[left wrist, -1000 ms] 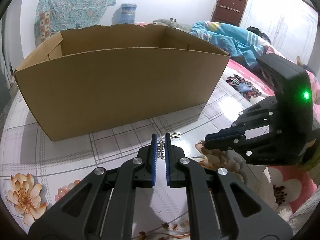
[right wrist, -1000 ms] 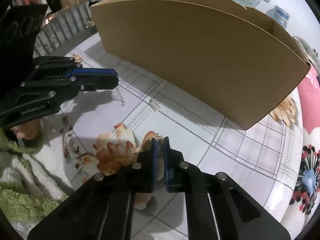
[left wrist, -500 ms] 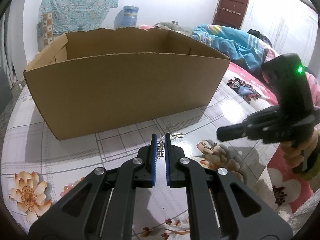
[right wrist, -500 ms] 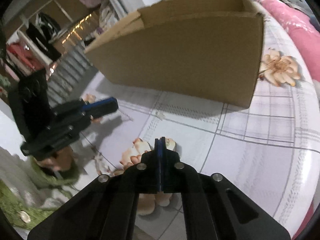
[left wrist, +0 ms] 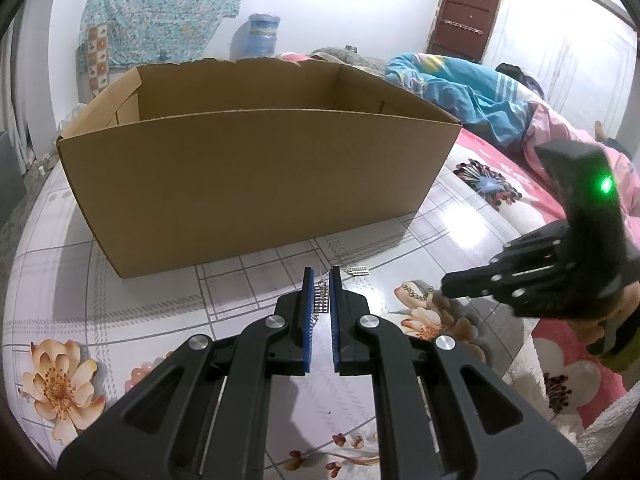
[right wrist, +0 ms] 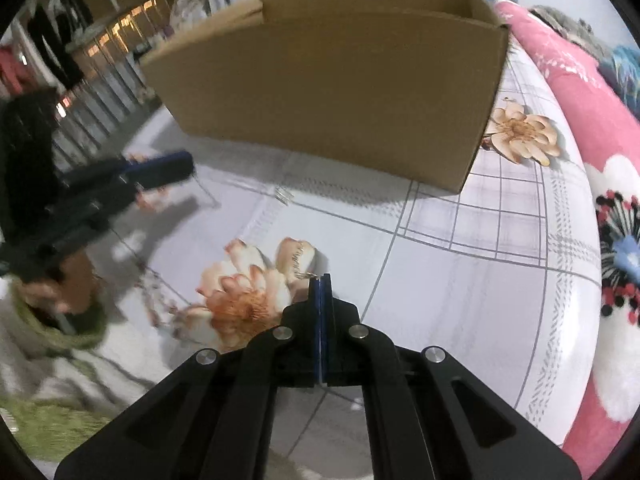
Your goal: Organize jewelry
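Floral tablecloth, left claw pinching silver earring, hanging lengthwise

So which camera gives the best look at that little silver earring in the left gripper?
The left wrist view: the earring sits sharp between the left gripper's blue pads. In the right wrist view that gripper is blurred and the earring cannot be made out.

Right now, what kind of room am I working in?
Most likely a bedroom in a home. A rumpled blue blanket lies on a pink floral bedspread, clothes hang at one side, and a cardboard box sits on the flower-patterned cover.
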